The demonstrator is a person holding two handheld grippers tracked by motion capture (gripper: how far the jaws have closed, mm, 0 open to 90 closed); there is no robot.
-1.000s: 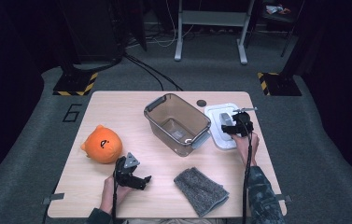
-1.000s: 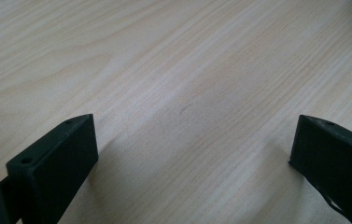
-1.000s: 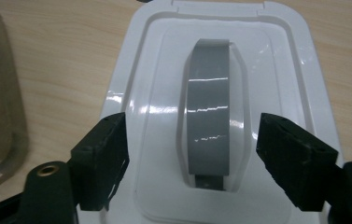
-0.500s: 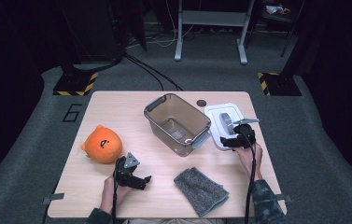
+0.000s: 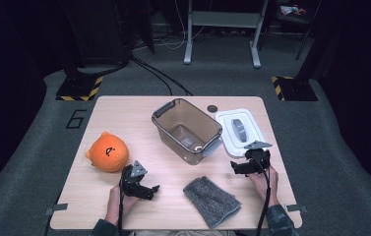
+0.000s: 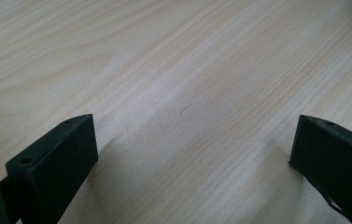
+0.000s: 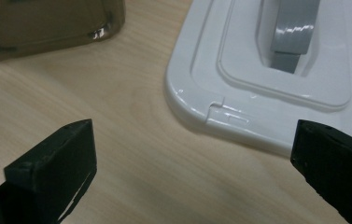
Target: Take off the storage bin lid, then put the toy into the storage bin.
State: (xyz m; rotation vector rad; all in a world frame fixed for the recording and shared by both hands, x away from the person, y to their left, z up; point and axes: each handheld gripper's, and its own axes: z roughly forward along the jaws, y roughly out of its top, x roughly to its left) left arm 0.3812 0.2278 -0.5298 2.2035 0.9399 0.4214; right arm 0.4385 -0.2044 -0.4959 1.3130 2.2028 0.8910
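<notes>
Table [image 5: 124, 113], light wood. Brown clear bin [image 5: 187, 129] stands open at centre; white lid [image 5: 240, 132] with grey handle lies flat just right of it, released. Right gripper [image 5: 238, 168] near lid's front edge, jaws just opened wide, nothing between. Left gripper [image 5: 149, 191] wide, empty, over bare wood. Judgement: clear lid fully before turning toward grey cloth [image 5: 210, 200].
</notes>
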